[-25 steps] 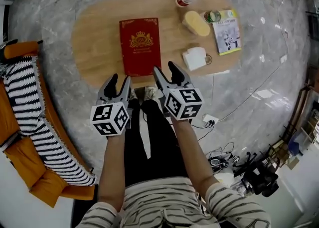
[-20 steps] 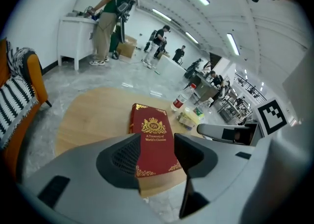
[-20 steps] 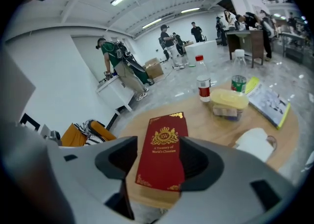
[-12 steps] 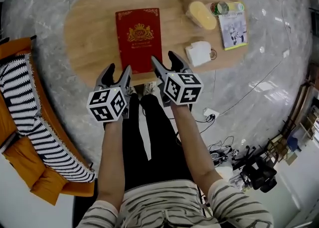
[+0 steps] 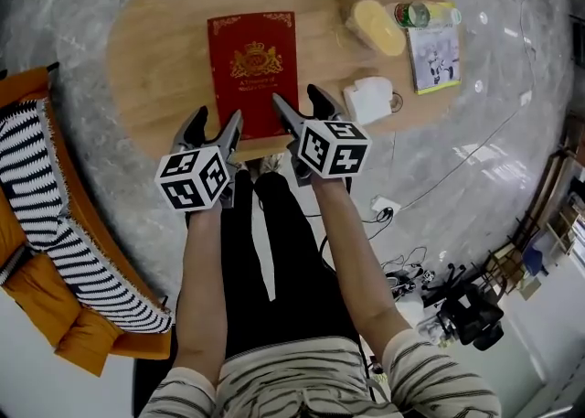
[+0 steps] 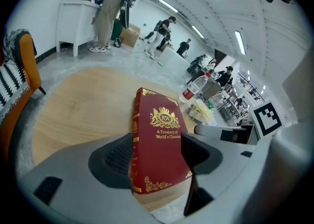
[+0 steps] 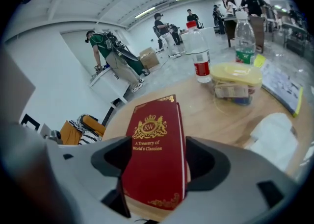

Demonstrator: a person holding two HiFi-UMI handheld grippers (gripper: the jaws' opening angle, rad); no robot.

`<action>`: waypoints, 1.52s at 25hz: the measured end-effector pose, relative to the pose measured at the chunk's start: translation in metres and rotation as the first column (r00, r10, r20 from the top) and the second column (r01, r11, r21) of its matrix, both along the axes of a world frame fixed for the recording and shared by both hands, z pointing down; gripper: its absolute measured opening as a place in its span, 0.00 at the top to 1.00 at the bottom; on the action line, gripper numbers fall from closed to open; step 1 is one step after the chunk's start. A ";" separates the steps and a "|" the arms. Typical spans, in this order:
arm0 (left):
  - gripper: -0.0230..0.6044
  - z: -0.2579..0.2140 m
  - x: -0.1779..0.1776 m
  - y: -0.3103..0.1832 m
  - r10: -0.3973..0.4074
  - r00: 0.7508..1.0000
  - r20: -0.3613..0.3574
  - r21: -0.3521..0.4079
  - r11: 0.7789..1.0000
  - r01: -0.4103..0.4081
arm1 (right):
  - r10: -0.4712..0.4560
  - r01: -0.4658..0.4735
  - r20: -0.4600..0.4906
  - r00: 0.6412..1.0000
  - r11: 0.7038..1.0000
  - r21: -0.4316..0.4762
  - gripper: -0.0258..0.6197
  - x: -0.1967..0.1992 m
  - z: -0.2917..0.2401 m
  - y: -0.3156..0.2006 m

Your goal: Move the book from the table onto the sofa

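We hold L tongs [image 5: 218, 123] & R tongs [image 5: 297, 103] released, jaws just been opening. The red gilt-stamped hardback book [image 5: 253, 64] shows between each pair, ungripped, flat on the oval wooden surface [image 5: 155, 59].

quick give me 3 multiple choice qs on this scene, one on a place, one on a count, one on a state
1. Where does the red book lie? A on the sofa; B on the floor; C on the wooden table.
2. How many bottles are on the table? A one; B two; C four.
3. The left gripper and right gripper are: A both open; B both shut on the book; C left open, right shut.
1 C, it lies flat on the tabletop. 2 B, the red-capped bottle and the green-labelled bottle. 3 A, both have just been opening, fingers apart, nothing pinched between them.
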State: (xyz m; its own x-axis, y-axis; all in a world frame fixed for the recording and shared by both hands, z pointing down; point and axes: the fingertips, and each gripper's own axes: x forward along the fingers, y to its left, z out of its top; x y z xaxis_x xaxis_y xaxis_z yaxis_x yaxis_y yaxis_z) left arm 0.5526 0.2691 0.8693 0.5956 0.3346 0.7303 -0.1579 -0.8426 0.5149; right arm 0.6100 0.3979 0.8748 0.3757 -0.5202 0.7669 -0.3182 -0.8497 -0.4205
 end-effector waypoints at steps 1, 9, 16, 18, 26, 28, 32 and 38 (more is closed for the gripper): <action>0.50 0.004 0.003 -0.001 -0.003 1.000 -0.001 -0.007 1.000 0.003 | -0.003 0.003 0.005 1.000 1.000 0.003 0.44 0.002 0.004 -0.002; 0.44 0.031 0.014 -0.004 0.003 1.000 0.025 -0.035 0.999 -0.002 | 0.004 -0.004 0.046 0.999 1.000 0.003 0.40 0.010 0.033 -0.006; 0.44 0.049 0.022 -0.003 0.018 0.999 0.042 -0.050 0.999 -0.016 | 0.012 -0.011 0.068 0.998 1.000 -0.008 0.38 0.013 0.053 -0.005; 0.44 0.053 0.025 -0.002 0.022 0.999 0.046 -0.062 0.998 -0.019 | 0.010 -0.010 0.078 0.997 1.000 -0.003 0.38 0.015 0.058 -0.007; 0.43 0.071 0.034 0.004 0.016 0.997 0.076 -0.132 0.991 -0.006 | 0.007 -0.014 0.128 0.992 0.999 0.052 0.38 0.023 0.069 -0.017; 0.43 0.073 0.035 0.006 0.030 0.996 0.079 -0.137 0.990 -0.019 | -0.002 -0.007 0.146 0.989 0.998 0.064 0.38 0.022 0.073 -0.017; 0.43 0.079 0.037 0.009 0.050 0.995 0.084 -0.155 0.987 -0.037 | -0.003 -0.016 0.178 0.984 0.995 0.103 0.38 0.021 0.079 -0.018; 0.44 0.084 0.037 0.015 0.079 0.993 0.091 -0.160 0.985 -0.064 | -0.022 0.003 0.182 0.983 0.994 0.108 0.38 0.020 0.079 -0.019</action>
